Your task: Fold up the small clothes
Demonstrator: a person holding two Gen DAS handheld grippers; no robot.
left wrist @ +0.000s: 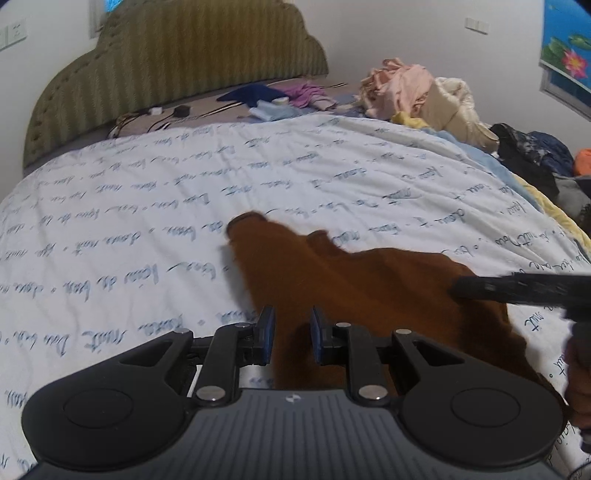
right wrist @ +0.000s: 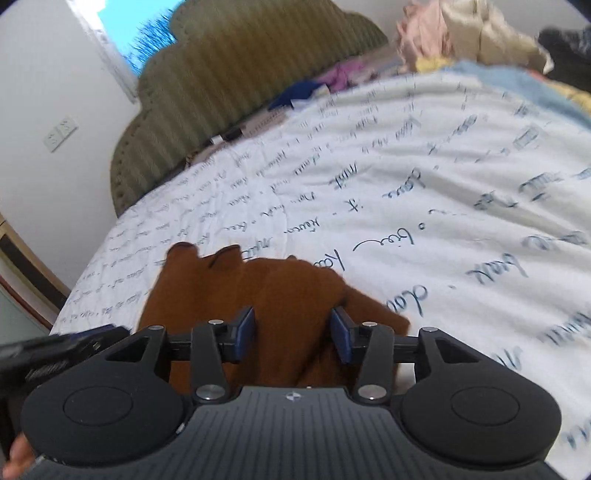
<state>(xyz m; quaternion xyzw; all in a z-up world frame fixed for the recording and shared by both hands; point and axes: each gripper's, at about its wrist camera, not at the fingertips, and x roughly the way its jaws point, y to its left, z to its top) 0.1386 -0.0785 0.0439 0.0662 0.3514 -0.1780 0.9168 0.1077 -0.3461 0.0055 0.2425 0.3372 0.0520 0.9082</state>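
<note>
Both grippers are working over the brown garment [left wrist: 369, 291] lying on the script-print quilt [left wrist: 147, 192], left gripper [left wrist: 293, 334] barely parted with no pinch I can see, right gripper [right wrist: 291, 334] released, so I'd be smoothing wrinkles flat before creasing

Seen close over a brown garment [right wrist: 266, 291] lying flat on the white script-printed bedspread [right wrist: 424, 206]: right hand-held gripper [right wrist: 292, 334], blue pads apart, nothing pinched between them, only the cloth lying beneath. Just left of the garment, the blurred black tip of the left hand-held gripper [right wrist: 62, 347]. Well beyond the garment, an olive padded headboard [right wrist: 236, 66], with heaped clothes [right wrist: 461, 33] to its right.
</note>
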